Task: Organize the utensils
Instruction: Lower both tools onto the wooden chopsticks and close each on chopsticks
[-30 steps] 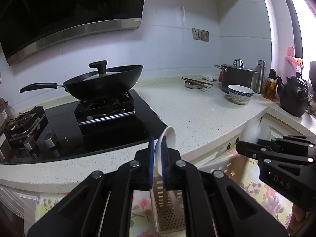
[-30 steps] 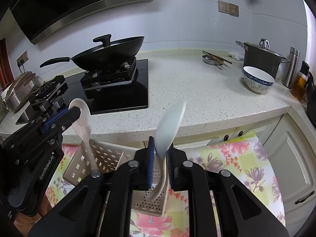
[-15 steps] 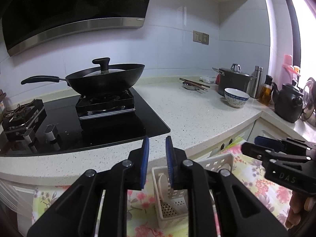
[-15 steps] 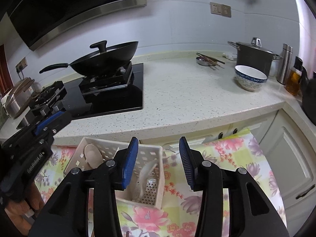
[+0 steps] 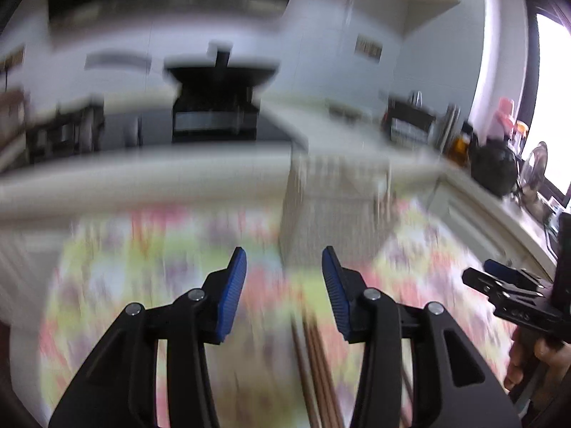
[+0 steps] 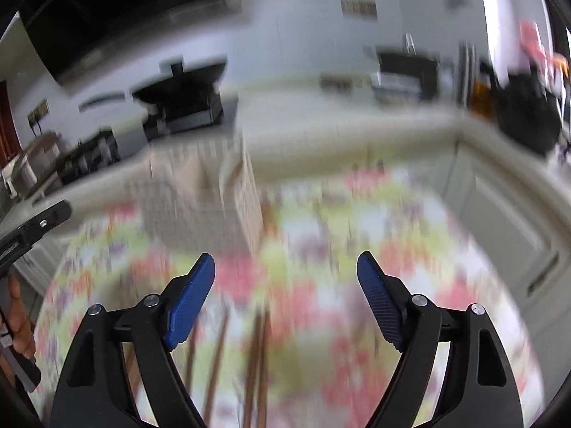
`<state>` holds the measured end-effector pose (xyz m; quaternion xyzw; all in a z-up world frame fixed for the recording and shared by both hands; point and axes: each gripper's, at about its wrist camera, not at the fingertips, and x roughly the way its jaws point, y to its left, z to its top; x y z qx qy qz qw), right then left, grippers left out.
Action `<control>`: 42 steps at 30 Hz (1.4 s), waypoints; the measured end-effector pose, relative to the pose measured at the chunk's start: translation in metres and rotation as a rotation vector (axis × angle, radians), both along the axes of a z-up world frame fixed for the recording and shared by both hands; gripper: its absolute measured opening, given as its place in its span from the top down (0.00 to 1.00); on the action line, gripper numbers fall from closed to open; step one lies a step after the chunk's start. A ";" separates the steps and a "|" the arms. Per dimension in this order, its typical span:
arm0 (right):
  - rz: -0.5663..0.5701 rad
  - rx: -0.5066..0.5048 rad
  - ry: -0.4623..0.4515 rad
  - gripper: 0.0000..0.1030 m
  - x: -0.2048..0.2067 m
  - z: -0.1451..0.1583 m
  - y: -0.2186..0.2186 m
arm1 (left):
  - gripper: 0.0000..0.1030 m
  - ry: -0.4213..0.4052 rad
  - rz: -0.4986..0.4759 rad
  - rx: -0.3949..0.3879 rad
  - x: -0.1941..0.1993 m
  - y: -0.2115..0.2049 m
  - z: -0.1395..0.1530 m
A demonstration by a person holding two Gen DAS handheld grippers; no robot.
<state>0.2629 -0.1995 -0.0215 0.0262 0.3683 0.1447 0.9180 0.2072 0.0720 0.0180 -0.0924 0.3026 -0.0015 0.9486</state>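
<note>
Both grippers, left [image 5: 284,267] and right [image 6: 286,273], gape empty above blurred chopsticks [image 5: 316,363] on floral cloth [image 6: 357,221].

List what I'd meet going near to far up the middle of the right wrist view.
Right gripper, open → brown chopsticks lying on the floral cloth → pale slotted utensil basket → counter edge → blurred black wok on the stove.

Blurred wok [image 5: 219,71], floral cloth [image 6: 321,249]
</note>
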 end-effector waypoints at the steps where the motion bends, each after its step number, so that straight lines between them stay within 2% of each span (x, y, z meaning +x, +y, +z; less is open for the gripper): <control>1: 0.008 -0.003 0.047 0.26 -0.006 -0.014 -0.002 | 0.59 0.049 -0.007 -0.023 -0.012 -0.003 -0.019; 3: 0.023 -0.040 0.100 0.26 -0.018 -0.037 -0.004 | 0.64 0.123 -0.024 -0.030 -0.024 -0.012 -0.047; 4: 0.024 -0.062 0.116 0.26 -0.022 -0.045 -0.003 | 0.73 0.148 -0.038 -0.037 -0.028 -0.015 -0.057; 5: 0.029 -0.078 0.131 0.26 -0.026 -0.052 -0.003 | 0.77 0.181 -0.051 -0.041 -0.032 -0.020 -0.068; 7: 0.035 -0.077 0.143 0.26 -0.031 -0.060 -0.002 | 0.77 0.205 -0.069 -0.041 -0.035 -0.026 -0.080; 17: 0.038 -0.130 0.160 0.32 -0.023 -0.069 0.005 | 0.77 0.246 -0.059 -0.029 -0.016 -0.026 -0.087; 21: 0.038 -0.141 0.161 0.34 -0.017 -0.071 0.007 | 0.81 0.266 -0.063 -0.012 -0.009 -0.030 -0.091; 28: 0.033 -0.187 0.159 0.38 -0.013 -0.072 0.013 | 0.82 0.303 -0.046 0.060 -0.002 -0.038 -0.095; 33: 0.046 -0.206 0.163 0.49 -0.007 -0.070 0.019 | 0.82 0.324 -0.041 0.140 0.004 -0.048 -0.095; 36: 0.075 -0.204 0.162 0.59 -0.007 -0.069 0.026 | 0.82 0.335 -0.036 0.184 0.009 -0.053 -0.096; 37: 0.086 -0.203 0.159 0.65 -0.007 -0.069 0.028 | 0.82 0.338 -0.034 0.192 0.010 -0.054 -0.096; 40: 0.113 -0.199 0.148 0.78 -0.010 -0.068 0.035 | 0.89 0.346 -0.048 0.213 0.014 -0.058 -0.095; 42: 0.117 -0.189 0.143 0.82 -0.012 -0.069 0.037 | 0.92 0.345 -0.058 0.214 0.014 -0.060 -0.095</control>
